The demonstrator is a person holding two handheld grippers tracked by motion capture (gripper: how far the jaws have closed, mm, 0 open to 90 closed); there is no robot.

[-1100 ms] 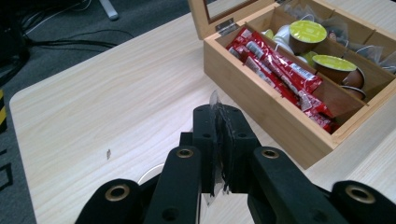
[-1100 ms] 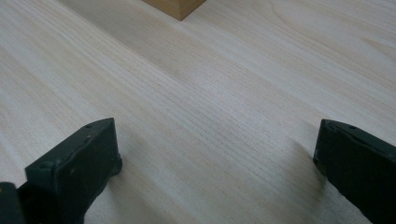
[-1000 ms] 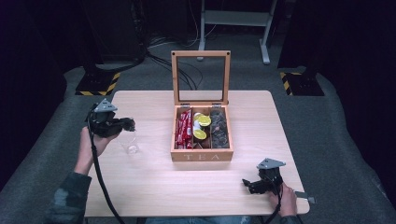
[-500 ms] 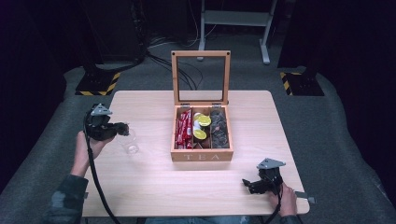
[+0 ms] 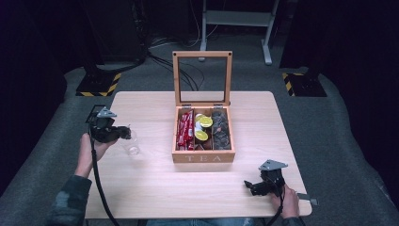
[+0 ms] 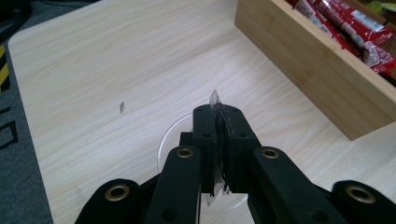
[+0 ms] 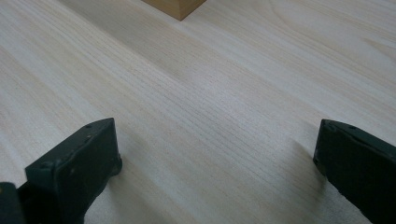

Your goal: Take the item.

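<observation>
Left gripper [image 6: 218, 140]: jaws clenched on rim of clear cup [image 5: 132, 143], table's [image 5: 155, 188] left side
Right gripper [image 5: 251, 185]: jaws released, holding nothing, near front-right edge

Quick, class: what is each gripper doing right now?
Left gripper: shut on the rim of a clear glass.
Right gripper: open, holding nothing, low over the table.

The open wooden tea box [image 5: 203, 154] with its upright framed lid [image 5: 202, 77] is blocking the pale wooden table's [image 5: 155, 188] middle, a clear plastic cup [image 5: 131, 143] is standing left, leaving the near strip passable.
</observation>
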